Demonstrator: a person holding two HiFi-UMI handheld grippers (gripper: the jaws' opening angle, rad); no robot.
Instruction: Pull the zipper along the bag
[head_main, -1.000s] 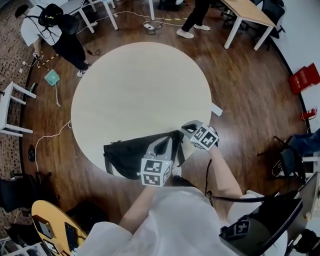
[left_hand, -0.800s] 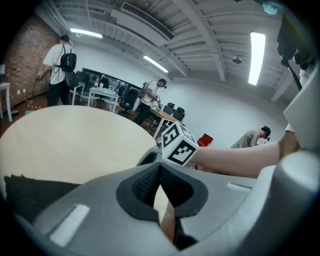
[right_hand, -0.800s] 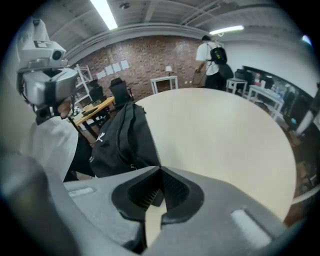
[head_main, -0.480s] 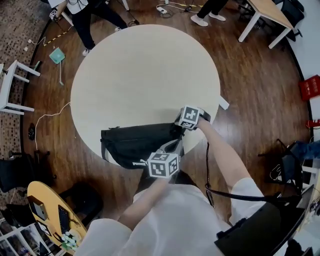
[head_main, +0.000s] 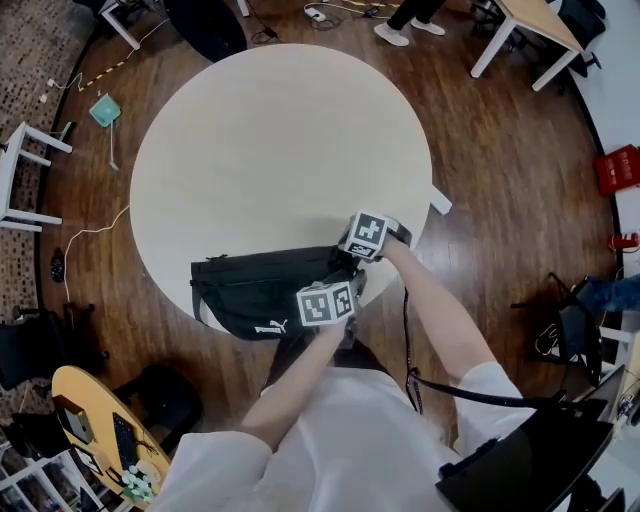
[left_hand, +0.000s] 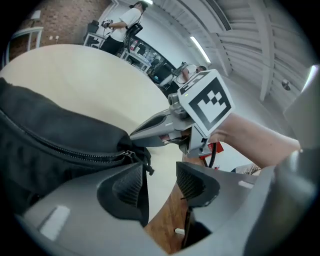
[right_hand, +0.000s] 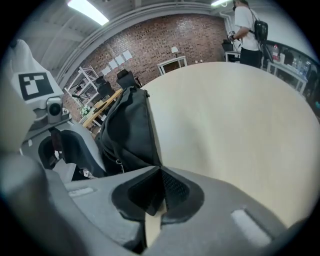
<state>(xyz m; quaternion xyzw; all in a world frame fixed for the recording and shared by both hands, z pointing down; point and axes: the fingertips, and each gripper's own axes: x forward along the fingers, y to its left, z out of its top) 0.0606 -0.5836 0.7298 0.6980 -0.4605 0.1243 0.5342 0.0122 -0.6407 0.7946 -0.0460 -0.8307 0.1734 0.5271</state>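
Observation:
A black bag (head_main: 255, 295) lies near the front edge of the round pale table (head_main: 280, 140). My right gripper (head_main: 347, 262) is at the bag's right end; in the right gripper view its jaws (right_hand: 159, 172) are shut on a corner of the bag (right_hand: 127, 125). My left gripper (head_main: 348, 285) sits just in front of that end. Its jaws (left_hand: 161, 172) are opening, with a clear gap and nothing pressed between the pads. The zipper pull (left_hand: 144, 161) hangs at the tip of the left-hand jaw, at the end of the closed zipper (left_hand: 75, 154).
The bag overhangs the table's near rim, above dark wooden floor (head_main: 480, 200). White desks (head_main: 25, 180) and a wooden one (head_main: 520, 25) stand around the room. A yellow table (head_main: 95, 420) is at the lower left and a red box (head_main: 615, 165) at the right.
My left gripper has moved up along the bag to its right end, close to the right gripper. The right gripper has stayed on that end of the bag.

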